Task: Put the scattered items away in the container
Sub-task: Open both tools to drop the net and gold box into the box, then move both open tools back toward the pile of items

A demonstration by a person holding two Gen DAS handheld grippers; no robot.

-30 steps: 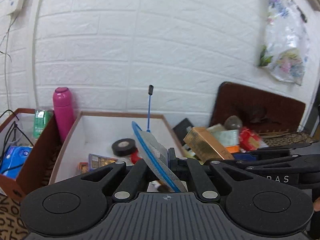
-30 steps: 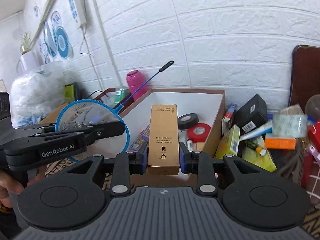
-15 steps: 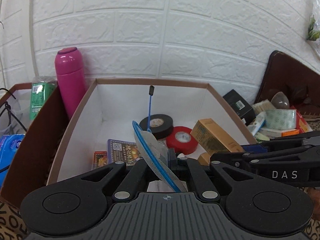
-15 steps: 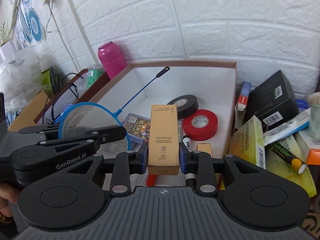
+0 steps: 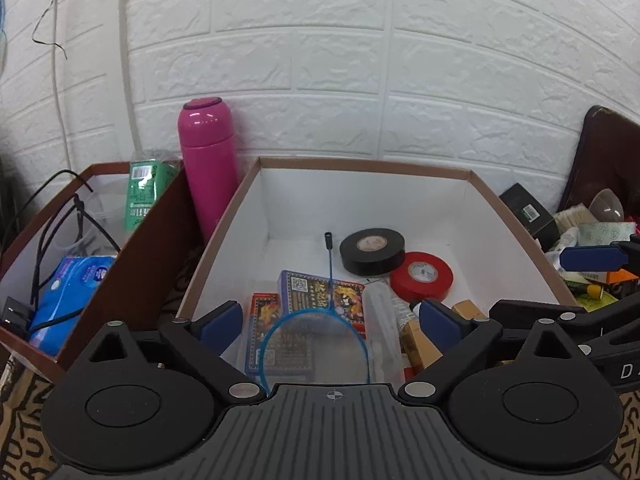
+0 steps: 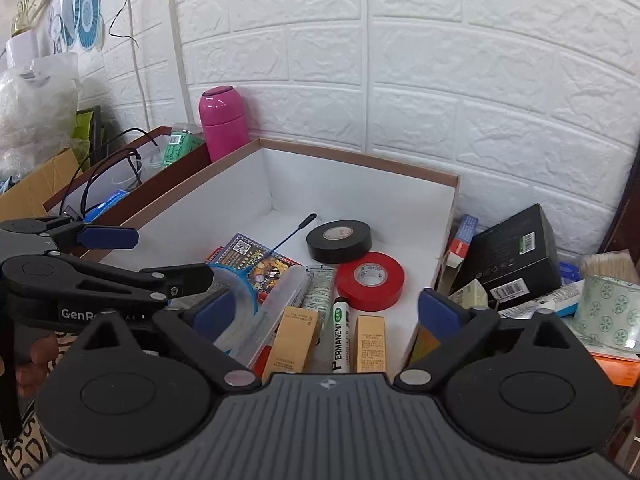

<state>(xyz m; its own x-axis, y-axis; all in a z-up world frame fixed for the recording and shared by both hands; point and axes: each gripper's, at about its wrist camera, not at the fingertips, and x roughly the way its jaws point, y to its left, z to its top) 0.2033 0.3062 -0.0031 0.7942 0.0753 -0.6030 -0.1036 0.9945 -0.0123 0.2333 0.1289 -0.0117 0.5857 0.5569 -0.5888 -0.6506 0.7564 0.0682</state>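
Both tools, left (image 5: 330, 320) and right (image 6: 326, 314), gape empty above white box (image 6: 362, 176); next: fetch black carton (image 6: 506, 254), grip squarely.

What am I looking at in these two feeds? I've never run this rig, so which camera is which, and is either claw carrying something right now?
Each feed comes from a camera on a hand-held two-finger claw, looking out along its fingers. The left gripper and right gripper both stand open and empty above the white box. In the box lie a blue net, black tape, red tape, a marker and gold cartons. More clutter, including a black box, waits outside on the right.
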